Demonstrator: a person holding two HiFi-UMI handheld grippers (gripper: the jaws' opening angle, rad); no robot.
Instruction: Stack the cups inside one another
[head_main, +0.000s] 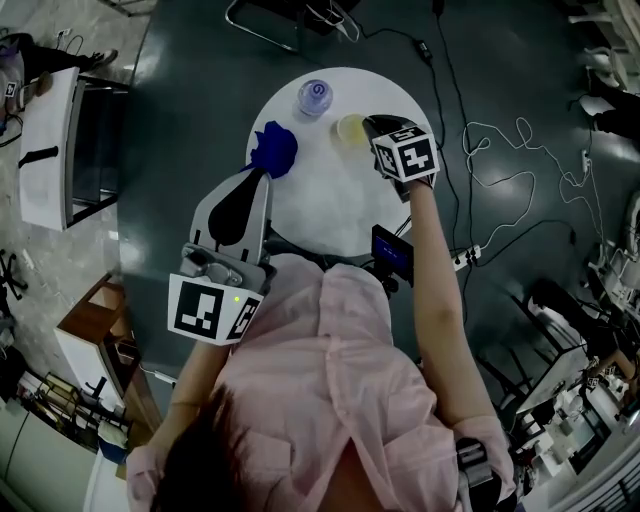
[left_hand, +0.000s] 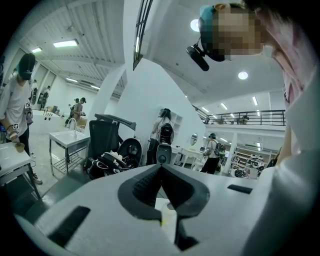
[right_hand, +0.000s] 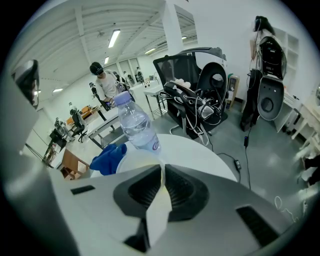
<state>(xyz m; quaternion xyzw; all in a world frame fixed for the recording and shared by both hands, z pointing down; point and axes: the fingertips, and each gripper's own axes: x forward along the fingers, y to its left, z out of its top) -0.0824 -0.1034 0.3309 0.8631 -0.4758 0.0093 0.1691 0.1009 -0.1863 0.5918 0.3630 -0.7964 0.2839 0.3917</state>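
A pale yellow cup (head_main: 351, 129) stands on the round white table (head_main: 320, 215) toward its far right. My right gripper (head_main: 368, 125) is shut on the cup's wall. In the right gripper view the cup (right_hand: 134, 161) sits just ahead, and a strip of its wall runs between the closed pads of the right gripper (right_hand: 163, 167). My left gripper (head_main: 260, 174) hangs over the table's left side, its tip by a blue cloth (head_main: 274, 148). In its own view the left gripper (left_hand: 161, 170) is shut; a pale patch below the pads is unclear. I see no other cup.
A clear water bottle (head_main: 313, 97) stands at the table's far edge, beside the cup; it also shows as the bottle (right_hand: 136, 125) with the blue cloth (right_hand: 109, 156) left of it. A black device (head_main: 392, 252) sits at the near edge. Cables (head_main: 500, 170) cross the floor at right.
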